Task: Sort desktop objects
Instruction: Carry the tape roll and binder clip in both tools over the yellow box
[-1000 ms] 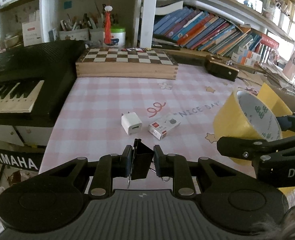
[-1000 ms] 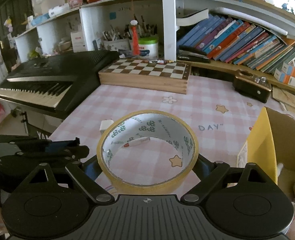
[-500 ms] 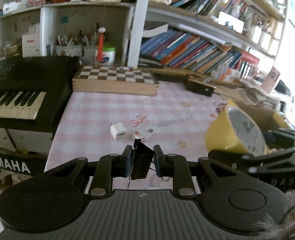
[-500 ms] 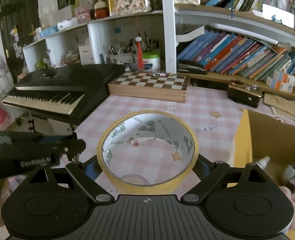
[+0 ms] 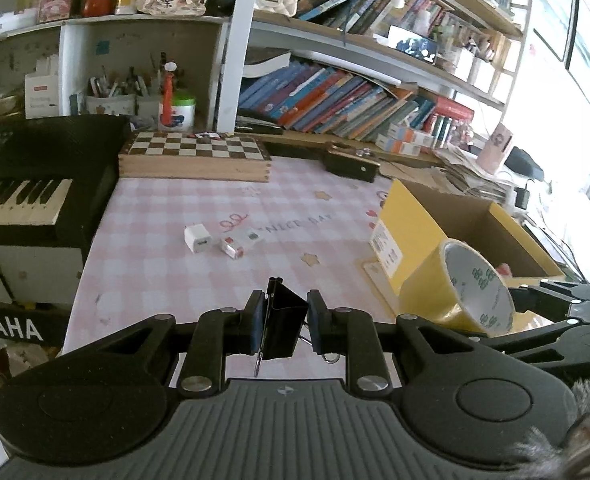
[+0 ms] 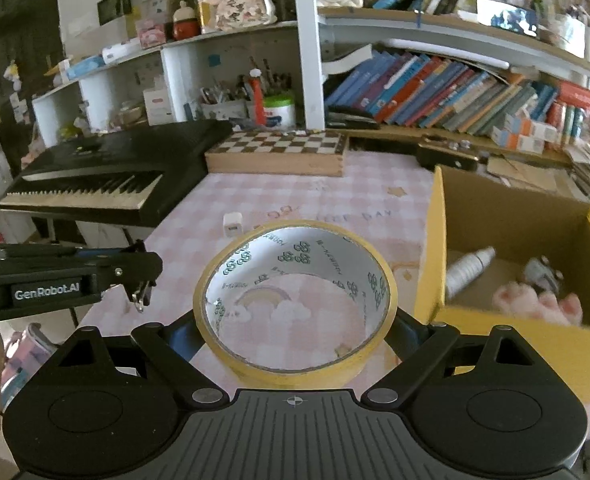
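Note:
My left gripper (image 5: 282, 322) is shut on a black binder clip (image 5: 281, 320) and holds it above the pink checked tablecloth (image 5: 167, 272). My right gripper (image 6: 295, 320) is shut on a yellow tape roll (image 6: 295, 368), also seen in the left wrist view (image 5: 427, 300), held left of the yellow cardboard box (image 6: 495, 336). The box holds a white bottle (image 6: 469, 266) and a pink plush toy (image 6: 535, 300). A white charger (image 5: 197, 238) and a small white-red box (image 5: 239, 242) lie on the cloth. The left gripper also shows in the right wrist view (image 6: 141, 276).
A black keyboard (image 5: 23, 184) lies along the left edge. A wooden chessboard box (image 5: 195, 158) and a dark wooden case (image 5: 351, 162) stand at the back. Shelves with books (image 5: 335, 96) and pen cups (image 5: 115, 100) rise behind.
Both grippers have risen and moved right with their loads. The tape roll now sits close beside the yellow box, whose inside has come into the right wrist view.

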A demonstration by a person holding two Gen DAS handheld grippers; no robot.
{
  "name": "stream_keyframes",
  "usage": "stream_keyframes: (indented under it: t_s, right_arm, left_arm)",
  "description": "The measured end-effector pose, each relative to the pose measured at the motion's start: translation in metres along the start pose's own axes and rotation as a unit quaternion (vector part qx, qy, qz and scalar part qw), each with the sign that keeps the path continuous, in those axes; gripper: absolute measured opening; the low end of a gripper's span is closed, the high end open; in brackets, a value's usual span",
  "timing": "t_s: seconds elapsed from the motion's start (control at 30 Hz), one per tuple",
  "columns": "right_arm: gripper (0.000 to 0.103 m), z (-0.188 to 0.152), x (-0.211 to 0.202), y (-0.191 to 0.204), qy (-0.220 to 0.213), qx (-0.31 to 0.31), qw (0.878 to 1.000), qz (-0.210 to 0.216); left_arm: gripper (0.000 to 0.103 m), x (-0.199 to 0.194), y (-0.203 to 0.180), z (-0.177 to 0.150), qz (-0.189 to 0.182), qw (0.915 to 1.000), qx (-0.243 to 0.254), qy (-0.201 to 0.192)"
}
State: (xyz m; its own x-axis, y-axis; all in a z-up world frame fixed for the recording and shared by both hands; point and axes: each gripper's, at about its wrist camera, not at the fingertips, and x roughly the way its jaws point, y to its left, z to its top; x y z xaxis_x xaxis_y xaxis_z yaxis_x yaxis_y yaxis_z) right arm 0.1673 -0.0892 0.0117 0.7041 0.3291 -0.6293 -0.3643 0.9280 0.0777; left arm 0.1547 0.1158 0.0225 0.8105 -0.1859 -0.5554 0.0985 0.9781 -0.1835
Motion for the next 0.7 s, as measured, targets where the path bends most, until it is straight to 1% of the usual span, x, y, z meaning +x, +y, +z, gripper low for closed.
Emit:
stream_keyframes:
  t_s: [0.37,0.7]
  right_arm:
    - [0.092,-0.033,-0.037,0.005,-0.001,0.021,1.0,-0.022]
    - [0.092,-0.065,-0.076,-0.008,-0.007,0.056,0.996,-0.067]
  left_arm:
    - [0.02,-0.037,-0.014,-0.026,-0.021,0.9997,0.008,-0.001]
    - [0.02,-0.06,-0.041,-0.047,-0.059,0.9978,0.029,0.002]
